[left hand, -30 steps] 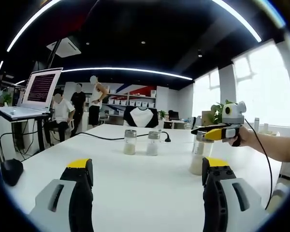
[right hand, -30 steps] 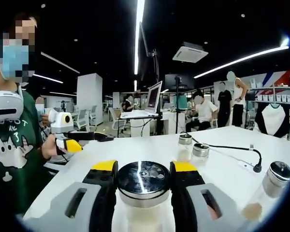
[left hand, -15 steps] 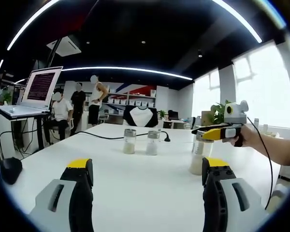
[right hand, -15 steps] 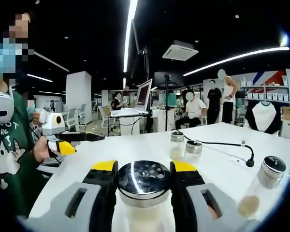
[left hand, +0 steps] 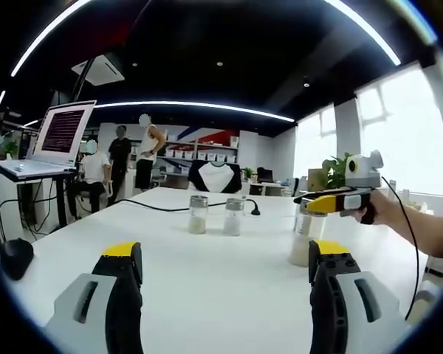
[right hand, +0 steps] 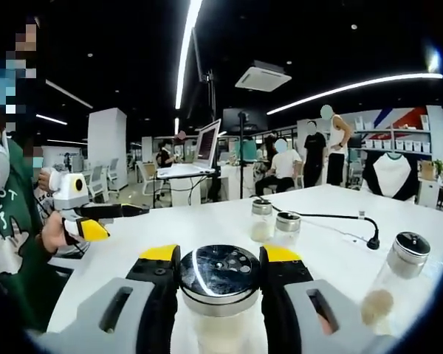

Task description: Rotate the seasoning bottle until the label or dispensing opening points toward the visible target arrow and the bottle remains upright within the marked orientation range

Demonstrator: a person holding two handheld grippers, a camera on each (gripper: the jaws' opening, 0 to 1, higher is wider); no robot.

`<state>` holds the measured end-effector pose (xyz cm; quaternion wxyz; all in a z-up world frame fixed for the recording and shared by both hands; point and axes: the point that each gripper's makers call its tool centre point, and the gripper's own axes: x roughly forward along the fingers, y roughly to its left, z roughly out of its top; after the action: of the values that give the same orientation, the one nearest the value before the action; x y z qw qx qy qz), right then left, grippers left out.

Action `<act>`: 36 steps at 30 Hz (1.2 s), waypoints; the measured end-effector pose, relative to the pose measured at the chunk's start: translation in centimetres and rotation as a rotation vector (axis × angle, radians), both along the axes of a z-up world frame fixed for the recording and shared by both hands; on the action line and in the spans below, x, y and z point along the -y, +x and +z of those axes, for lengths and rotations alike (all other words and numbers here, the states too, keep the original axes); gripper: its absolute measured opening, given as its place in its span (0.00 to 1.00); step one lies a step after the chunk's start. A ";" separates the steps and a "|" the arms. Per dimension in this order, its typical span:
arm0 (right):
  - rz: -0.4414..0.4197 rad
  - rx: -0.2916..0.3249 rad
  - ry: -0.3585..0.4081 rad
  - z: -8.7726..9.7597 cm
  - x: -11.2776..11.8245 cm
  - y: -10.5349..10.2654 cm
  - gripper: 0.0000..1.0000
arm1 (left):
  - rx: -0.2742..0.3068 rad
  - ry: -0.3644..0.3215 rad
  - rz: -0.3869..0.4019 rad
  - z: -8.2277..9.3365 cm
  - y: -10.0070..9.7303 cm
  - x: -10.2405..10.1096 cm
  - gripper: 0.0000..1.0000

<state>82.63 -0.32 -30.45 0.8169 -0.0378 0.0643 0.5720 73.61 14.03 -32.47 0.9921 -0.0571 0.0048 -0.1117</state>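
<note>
Right gripper point(right hand: 220, 295) jaws clenched on the upright seasoning bottle point(right hand: 220, 284), pale powder inside, perforated lid up, near the bench point(right hand: 170, 228) edge; left gripper point(left hand: 221, 295) jaws released

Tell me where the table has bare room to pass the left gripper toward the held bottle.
Bare white table lies ahead of the left gripper, up to the two small shakers. It is tight at the seasoning bottle, clamped by the right gripper, with another shaker beside.
</note>
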 end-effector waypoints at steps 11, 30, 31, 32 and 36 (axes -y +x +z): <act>-0.070 0.004 0.010 0.0 0.1 0.4 0.41 | 0.006 -0.014 0.000 0.2 -0.1 0.0 0.99; -0.213 0.015 0.012 0.1 0.5 0.8 0.41 | 0.003 -0.016 -0.003 0.2 -0.1 0.1 0.98; -0.223 0.015 0.012 0.1 0.5 0.9 0.41 | 0.004 -0.017 -0.002 0.2 -0.1 0.1 0.98; -0.226 0.015 0.012 0.1 0.5 0.9 0.41 | 0.004 -0.017 -0.001 0.2 -0.1 0.1 0.98; -0.250 0.013 0.007 0.1 0.6 0.9 0.41 | 0.003 -0.018 0.000 0.2 -0.1 0.0 0.98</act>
<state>83.56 -0.93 -30.31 0.8822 -0.0301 0.0614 0.4658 73.49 14.03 -32.28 0.9915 -0.0659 0.0025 -0.1119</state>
